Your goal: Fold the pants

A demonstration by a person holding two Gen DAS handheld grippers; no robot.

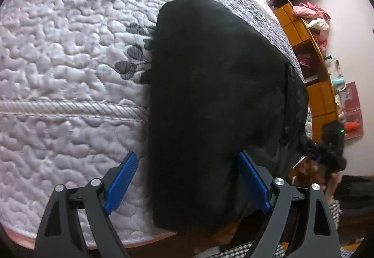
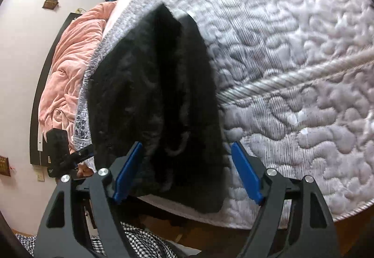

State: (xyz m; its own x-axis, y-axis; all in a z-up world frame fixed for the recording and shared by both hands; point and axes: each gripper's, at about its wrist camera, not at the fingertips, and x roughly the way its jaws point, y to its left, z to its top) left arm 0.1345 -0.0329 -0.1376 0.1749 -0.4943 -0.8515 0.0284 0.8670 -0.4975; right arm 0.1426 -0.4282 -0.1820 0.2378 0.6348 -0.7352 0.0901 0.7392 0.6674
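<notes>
On the quilted mattress (image 1: 58,70), black pants (image 1: 210,106) lie folded.

Lying on quilted mattress (image 1: 58,59): 1 pr black pants (image 1: 210,106); beside it: 1 pink comforter (image 2: 70,59), 1 wooden shelf unit (image 1: 315,75).

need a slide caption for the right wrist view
Open right gripper poised at the near end of black pants lying on a quilted white mattress, pink comforter behind.
</notes>
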